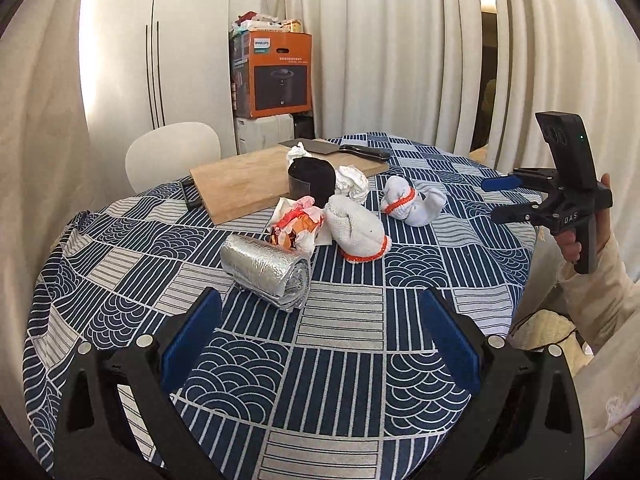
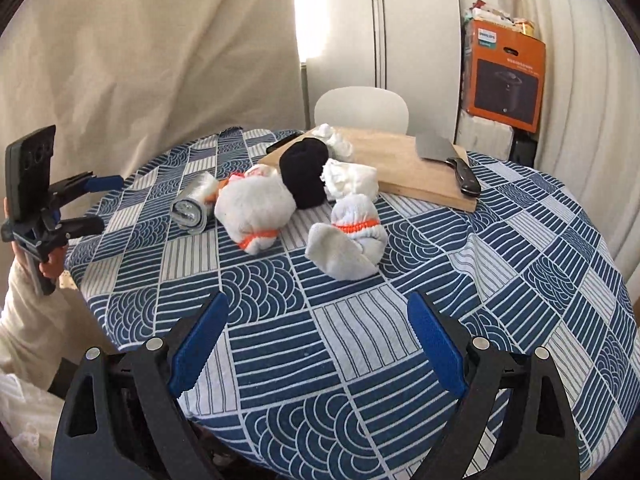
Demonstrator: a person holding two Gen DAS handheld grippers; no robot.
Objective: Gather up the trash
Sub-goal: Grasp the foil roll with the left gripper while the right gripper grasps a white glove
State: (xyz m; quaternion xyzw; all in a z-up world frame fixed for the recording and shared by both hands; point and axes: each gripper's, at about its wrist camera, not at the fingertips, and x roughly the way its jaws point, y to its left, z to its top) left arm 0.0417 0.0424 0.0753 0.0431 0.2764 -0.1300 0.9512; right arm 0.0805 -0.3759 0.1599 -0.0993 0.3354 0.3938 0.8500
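We hold our left gripper [image 1: 320,340] and right gripper [image 2: 318,344] spread wide, empty, over open quilted counter [image 1: 340,380] cloth. Beyond lie a crinkled foil roll [image 1: 266,270], a crumpled wrapper [image 1: 298,222] (mostly hidden in the right view), knit gloves [image 2: 254,210], and a cutting board [image 1: 240,184].
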